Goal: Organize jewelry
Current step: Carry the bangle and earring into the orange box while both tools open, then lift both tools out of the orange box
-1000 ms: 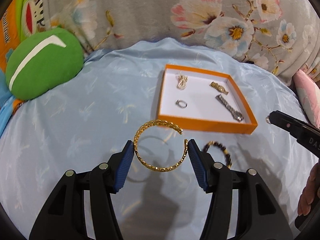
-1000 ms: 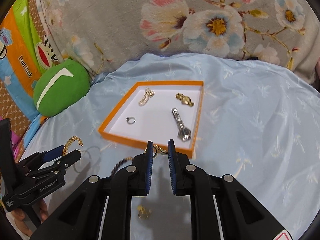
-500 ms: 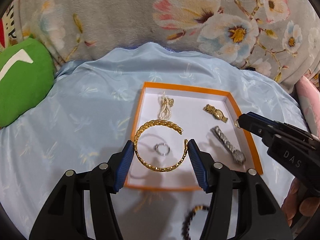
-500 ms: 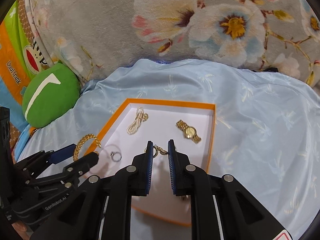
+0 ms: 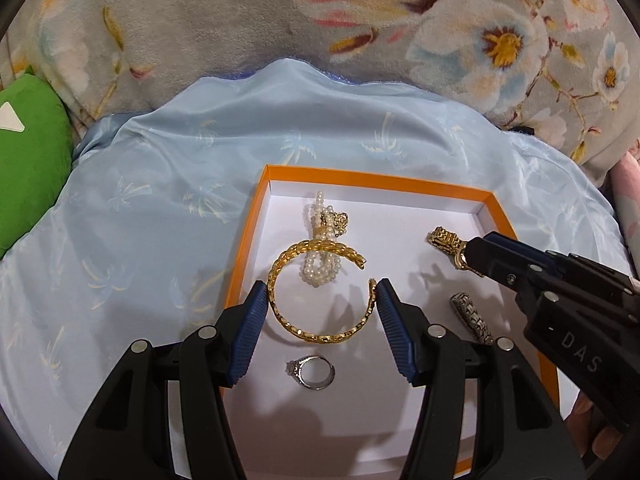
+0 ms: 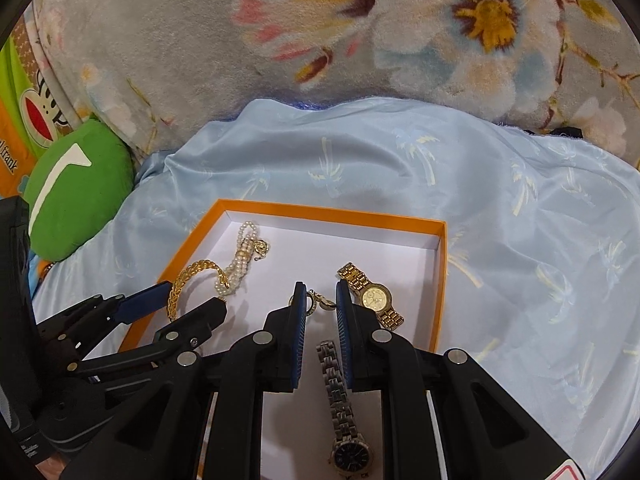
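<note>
My left gripper [image 5: 320, 292] is shut on a gold open cuff bracelet [image 5: 316, 337], its blue pads pressing on both sides, held over the left half of the orange box [image 5: 376, 180]. Under it lie a pearl bracelet [image 5: 316, 272] and a silver ring [image 5: 294, 370]. My right gripper [image 6: 320, 294] is shut on a small gold earring-like piece [image 6: 320, 303] above the box's white floor. A gold watch [image 6: 374, 298] lies just to its right and a silver watch [image 6: 340, 400] beneath its fingers. The right wrist view shows the left gripper [image 6: 196, 296] with the cuff [image 6: 188, 276] at lower left.
The box sits on a light blue satin cloth [image 5: 160, 200] spread over a bed. A grey floral blanket [image 5: 240, 20] rises behind it. A green cushion [image 6: 76, 188] lies at the left, with an orange printed cushion [image 6: 16, 120] beyond it. A person's fingers show at the lower right.
Both grippers have moved forward from above the cloth to above the box, each keeping its piece. The dark beaded bracelet on the cloth has dropped out of view.
</note>
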Motion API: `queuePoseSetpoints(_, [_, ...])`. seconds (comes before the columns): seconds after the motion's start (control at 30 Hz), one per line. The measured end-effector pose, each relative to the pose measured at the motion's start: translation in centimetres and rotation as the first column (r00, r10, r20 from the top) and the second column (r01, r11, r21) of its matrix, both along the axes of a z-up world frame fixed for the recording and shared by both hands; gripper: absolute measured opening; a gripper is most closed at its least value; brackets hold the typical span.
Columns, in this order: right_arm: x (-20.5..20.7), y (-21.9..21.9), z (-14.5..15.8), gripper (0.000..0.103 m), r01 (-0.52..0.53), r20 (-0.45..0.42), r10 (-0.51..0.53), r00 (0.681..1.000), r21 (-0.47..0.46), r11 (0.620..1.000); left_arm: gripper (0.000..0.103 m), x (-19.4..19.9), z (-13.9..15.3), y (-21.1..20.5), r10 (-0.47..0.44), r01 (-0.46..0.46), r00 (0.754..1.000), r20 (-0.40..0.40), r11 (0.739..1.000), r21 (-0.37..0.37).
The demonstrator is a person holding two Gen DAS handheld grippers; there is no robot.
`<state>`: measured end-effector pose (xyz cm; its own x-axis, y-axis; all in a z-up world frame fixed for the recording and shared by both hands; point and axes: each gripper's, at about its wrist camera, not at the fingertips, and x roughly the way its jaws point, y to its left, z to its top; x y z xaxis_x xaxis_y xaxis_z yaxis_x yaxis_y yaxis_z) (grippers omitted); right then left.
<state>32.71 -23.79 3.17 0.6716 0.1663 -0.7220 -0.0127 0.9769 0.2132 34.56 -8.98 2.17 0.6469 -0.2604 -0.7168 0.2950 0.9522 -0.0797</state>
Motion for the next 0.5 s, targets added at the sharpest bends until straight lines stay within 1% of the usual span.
queuePoseSetpoints(0.1, [0.13,0.11,-0.39,0.014,-0.003,-0.006,0.003,1.000,-0.002,1.000,0.055,-0.11,-0.10,0.04,0.003,-0.003,1.000,0.011,1.000,0.003])
queuePoseSetpoints(0.23, [0.46,0.55,-0.67,0.014,-0.015,-0.014,0.015,1.000,-0.011,1.000,0.055,0.04,-0.40,0.16,0.002,-0.002,1.000,0.000,1.000,-0.004])
queuePoseSetpoints(0.3, [0.54,0.75,-0.73,0.015,-0.024,-0.018,0.024,1.000,-0.011,1.000,0.057,-0.01,-0.49,0.05,-0.006,0.006,1.000,-0.001,1.000,0.000])
queuePoseSetpoints(0.37, [0.62,0.78,-0.82,0.016,-0.025,-0.021,0.025,0.999,-0.013,1.000,0.057,-0.11,-0.54,0.00,-0.006,0.006,1.000,0.004,1.000,0.006])
queuePoseSetpoints(0.5, [0.36,0.35,-0.64,0.016,-0.015,-0.006,0.015,1.000,0.009,1.000,0.061,-0.28,-0.62,-0.01,-0.013,0.013,1.000,-0.001,1.000,-0.006])
